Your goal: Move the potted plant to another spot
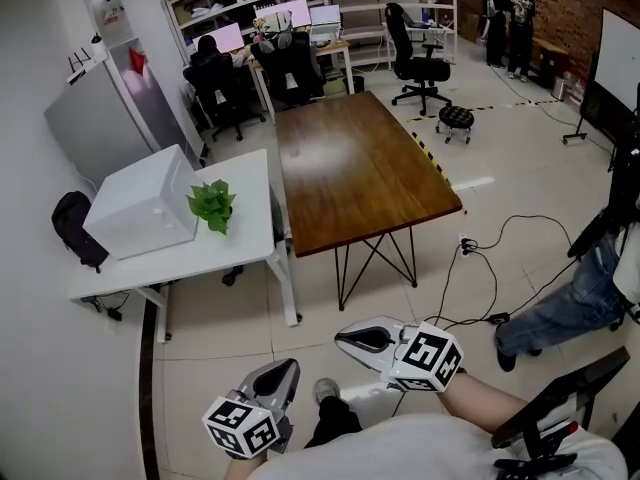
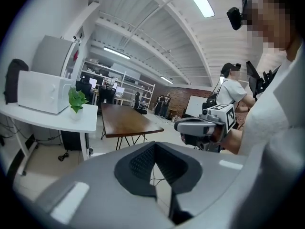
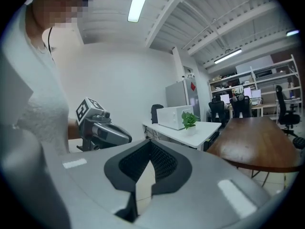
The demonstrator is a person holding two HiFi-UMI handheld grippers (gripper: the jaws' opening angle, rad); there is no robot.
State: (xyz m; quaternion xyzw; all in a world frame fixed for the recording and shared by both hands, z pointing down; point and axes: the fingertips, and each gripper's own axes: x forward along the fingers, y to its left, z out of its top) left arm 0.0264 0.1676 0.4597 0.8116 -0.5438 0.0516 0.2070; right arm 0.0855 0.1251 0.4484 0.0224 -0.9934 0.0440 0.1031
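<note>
The potted plant (image 1: 212, 206), green leaves in a small white pot, stands on the white table (image 1: 240, 248) beside a white microwave (image 1: 140, 203). It also shows as a small potted plant (image 2: 76, 102) at the left of the left gripper view, and as a potted plant (image 3: 190, 120) right of centre in the right gripper view. My left gripper (image 1: 289, 367) and right gripper (image 1: 341, 339) are held low, close to my body and far from the plant. Both are shut with nothing between the jaws. From its own camera the left gripper (image 2: 155, 149) looks toward the tables, as does the right gripper (image 3: 150, 147).
A long brown wooden table (image 1: 360, 168) stands right of the white one. Cables (image 1: 480, 258) trail over the floor tiles, and a seated person's legs (image 1: 565, 303) are at the right. A black bag (image 1: 75, 228) hangs at the white table's left end. Office chairs and desks fill the back.
</note>
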